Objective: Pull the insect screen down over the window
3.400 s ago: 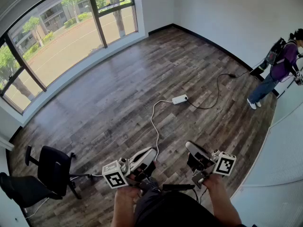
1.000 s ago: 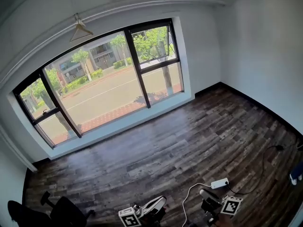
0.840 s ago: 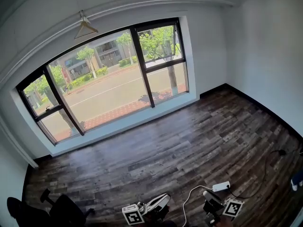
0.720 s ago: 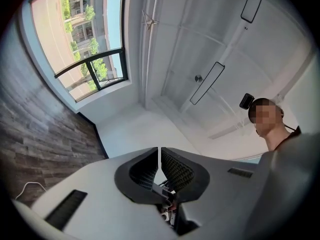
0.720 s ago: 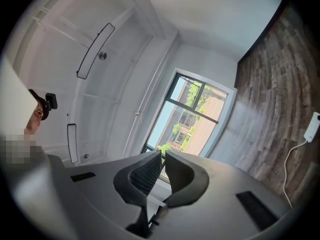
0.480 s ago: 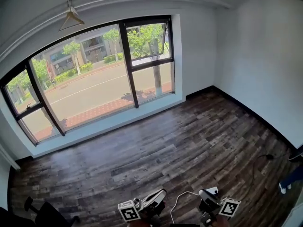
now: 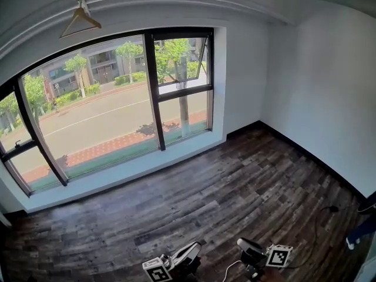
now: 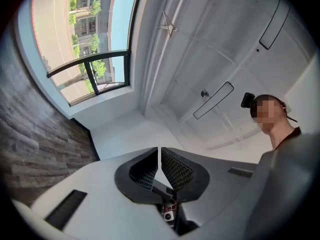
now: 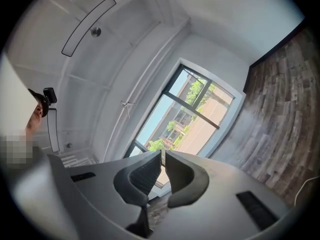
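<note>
Here, the wide black-framed window (image 7: pixel 106 107) of several glass panes fills the far white wall, with a sunlit road, trees and buildings outside. It stands well apart from both tools, across the dark wood-plank floor (image 7: pixel 223 192). The insect screen cannot be told apart from the window frame in any view. Above the window's left part, a pale wooden clothes hanger (image 7: pixel 79 20) hangs from a white rail near the ceiling.

The 2 tools show only at the bottom edge of the head view, low over the floor. The left tool (image 7: pixel 191 251), white with a marker cube, points up and to the right. Its own view shows the 2 ribbed dark jaws clenched together with nothing between them, aimed toward the ceiling, with the window off to the left. The right tool (image 7: pixel 245 247), also white with a marker cube, sits near it on the right. Its jaws are likewise closed on nothing, and in its own view the window shows just beyond their tips.
</note>
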Action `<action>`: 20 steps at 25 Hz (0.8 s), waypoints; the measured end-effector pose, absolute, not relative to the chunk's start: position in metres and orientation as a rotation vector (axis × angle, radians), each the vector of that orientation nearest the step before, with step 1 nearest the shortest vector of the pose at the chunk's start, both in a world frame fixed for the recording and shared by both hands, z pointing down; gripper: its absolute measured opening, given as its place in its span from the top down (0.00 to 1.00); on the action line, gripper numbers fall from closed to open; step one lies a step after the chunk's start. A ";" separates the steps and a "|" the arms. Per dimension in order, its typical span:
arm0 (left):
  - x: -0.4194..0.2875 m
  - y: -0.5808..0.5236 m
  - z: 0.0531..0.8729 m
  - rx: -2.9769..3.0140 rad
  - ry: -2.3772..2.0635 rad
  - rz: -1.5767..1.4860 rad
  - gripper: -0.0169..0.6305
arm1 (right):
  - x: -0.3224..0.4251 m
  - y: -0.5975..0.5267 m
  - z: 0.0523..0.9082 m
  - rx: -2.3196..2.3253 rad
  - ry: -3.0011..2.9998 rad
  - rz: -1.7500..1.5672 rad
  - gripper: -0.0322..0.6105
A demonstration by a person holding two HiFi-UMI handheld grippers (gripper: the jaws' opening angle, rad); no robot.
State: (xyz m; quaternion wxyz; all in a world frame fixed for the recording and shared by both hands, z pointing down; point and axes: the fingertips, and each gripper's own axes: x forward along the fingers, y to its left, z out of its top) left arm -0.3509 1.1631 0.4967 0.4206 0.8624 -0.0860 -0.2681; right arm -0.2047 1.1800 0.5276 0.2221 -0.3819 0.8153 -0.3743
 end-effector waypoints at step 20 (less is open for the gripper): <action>-0.328 0.898 0.489 2.134 -0.282 -0.633 0.96 | -0.183 0.899 0.543 -0.896 2.195 -1.082 0.94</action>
